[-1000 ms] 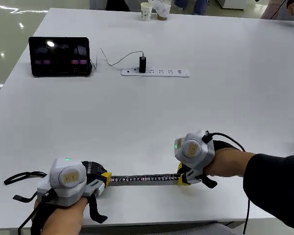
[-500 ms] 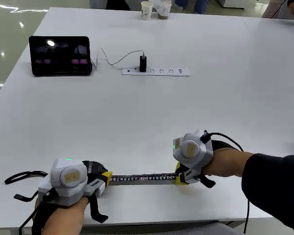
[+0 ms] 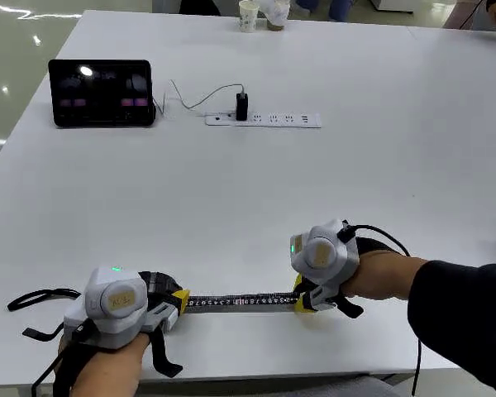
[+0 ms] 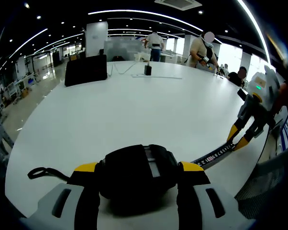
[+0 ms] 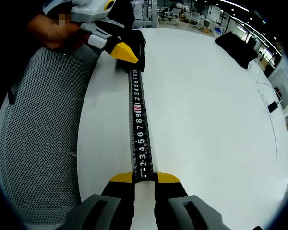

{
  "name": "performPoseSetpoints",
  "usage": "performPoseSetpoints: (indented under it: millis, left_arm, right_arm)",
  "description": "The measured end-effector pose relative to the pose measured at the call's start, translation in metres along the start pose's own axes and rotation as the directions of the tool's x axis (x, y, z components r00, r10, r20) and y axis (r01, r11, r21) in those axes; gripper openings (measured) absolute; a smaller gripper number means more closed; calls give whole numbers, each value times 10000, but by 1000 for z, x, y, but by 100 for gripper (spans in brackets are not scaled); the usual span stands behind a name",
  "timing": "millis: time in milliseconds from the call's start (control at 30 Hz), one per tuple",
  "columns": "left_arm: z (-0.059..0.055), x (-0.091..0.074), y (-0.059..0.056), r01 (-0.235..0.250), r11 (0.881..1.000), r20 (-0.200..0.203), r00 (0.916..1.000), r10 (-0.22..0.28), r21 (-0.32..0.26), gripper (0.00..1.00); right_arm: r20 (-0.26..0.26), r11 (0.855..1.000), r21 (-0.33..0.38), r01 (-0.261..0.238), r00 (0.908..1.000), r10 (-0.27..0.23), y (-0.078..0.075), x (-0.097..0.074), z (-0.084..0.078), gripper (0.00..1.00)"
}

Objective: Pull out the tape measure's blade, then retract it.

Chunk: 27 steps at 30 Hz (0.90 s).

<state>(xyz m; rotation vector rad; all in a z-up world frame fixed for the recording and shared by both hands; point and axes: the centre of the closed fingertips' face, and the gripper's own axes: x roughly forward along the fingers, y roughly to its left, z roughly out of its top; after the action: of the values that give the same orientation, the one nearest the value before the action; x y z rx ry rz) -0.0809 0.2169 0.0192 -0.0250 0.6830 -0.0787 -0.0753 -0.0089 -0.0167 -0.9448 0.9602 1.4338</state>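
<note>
Near the front edge of the white table (image 3: 256, 190), the tape measure (image 3: 155, 286) sits with its black case clamped between the yellow-tipped jaws of the left gripper (image 3: 172, 306). Its blade (image 3: 240, 302) is drawn out and runs low along the tabletop toward the right. In the right gripper view it is a dark strip with pale numerals and a red mark partway along. The right gripper (image 3: 302, 303) is pinched tight on the blade's free end, and the strip leads straight from between its jaws back to the case. A black strap (image 3: 35, 298) lies loose on the table just left of the left gripper. Well beyond, toward the far left, a dark tablet (image 3: 101, 93) stands propped up. Near it a white power strip (image 3: 263, 121) lies flat with a black plug (image 3: 241, 107) in it and a thin cable trailing toward the tablet. Paper cups (image 3: 248, 16) stand at the far edge.
</note>
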Motion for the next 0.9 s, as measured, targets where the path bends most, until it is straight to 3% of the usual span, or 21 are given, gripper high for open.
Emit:
performPoseSetpoints:
  millis: [467,533,900]
  left_arm:
    - [-1,0,0,-2,10000,-103,9999,3,57,59]
    - [0,0,0,15,10000,-99,10000,-14,50,59]
    - [-1,0,0,41,10000,-112,9999,-40,21,59]
  right_arm:
    - [-66,9999,104,42,10000,-41,0,-1,0,12]
    - [251,9994,354,14,9997,-23,1,2,6,12]
    - [396,9997,240,53,9992,-62,0,7,19,12]
